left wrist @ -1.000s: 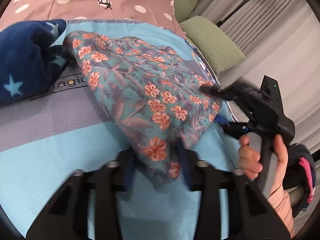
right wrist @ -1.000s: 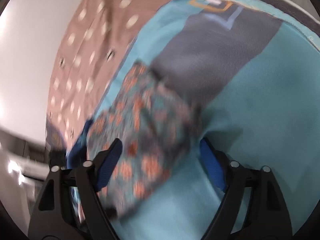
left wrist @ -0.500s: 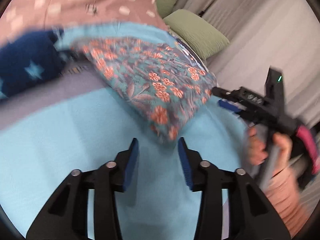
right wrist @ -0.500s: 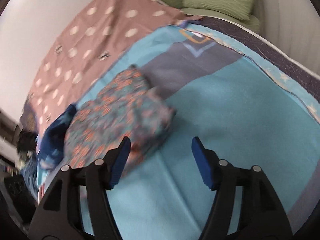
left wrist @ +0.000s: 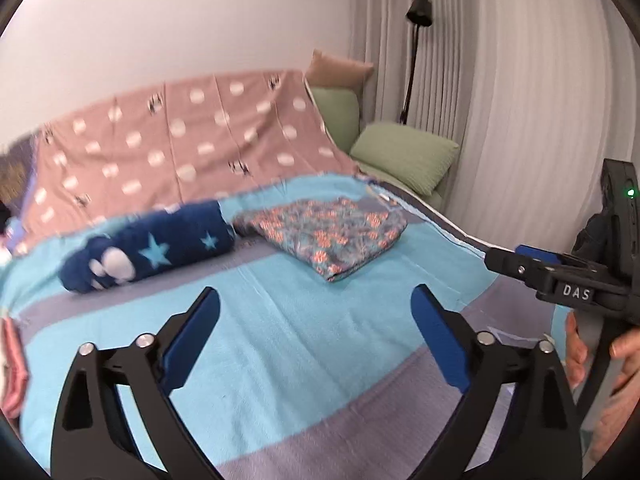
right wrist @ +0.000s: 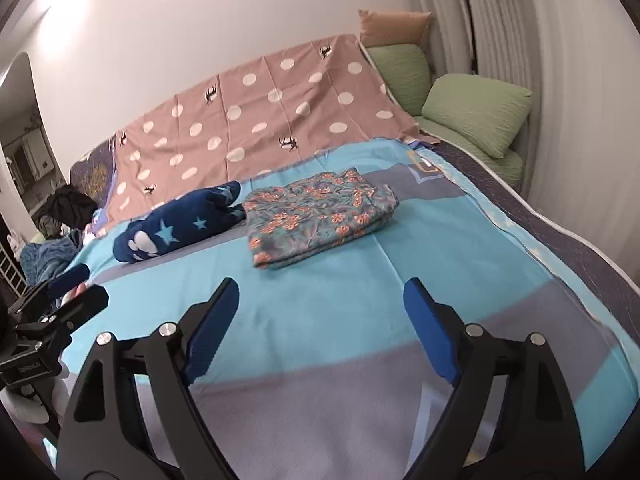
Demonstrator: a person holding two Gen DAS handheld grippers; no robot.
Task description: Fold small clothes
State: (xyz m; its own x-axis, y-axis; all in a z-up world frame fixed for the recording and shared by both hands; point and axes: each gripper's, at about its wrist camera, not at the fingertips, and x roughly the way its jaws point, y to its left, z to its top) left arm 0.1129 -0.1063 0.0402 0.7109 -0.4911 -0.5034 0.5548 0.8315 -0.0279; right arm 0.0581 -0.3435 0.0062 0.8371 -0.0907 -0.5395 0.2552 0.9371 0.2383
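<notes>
A folded floral teal and orange garment lies flat on the blue and grey blanket; it also shows in the right wrist view. A folded navy garment with stars lies just left of it, touching its corner, and shows in the right wrist view. My left gripper is open and empty, well back from the clothes. My right gripper is open and empty, also held back above the blanket. The right gripper shows at the right edge of the left wrist view.
A pink dotted sheet covers the far side of the bed. Green pillows lie at the far right by the curtain. A floor lamp stands behind them. More clothes are piled at the far left.
My left gripper let go of the floral garment and both grippers pulled back and rose. The garment now lies folded flat. Both jaws have opened wider.
</notes>
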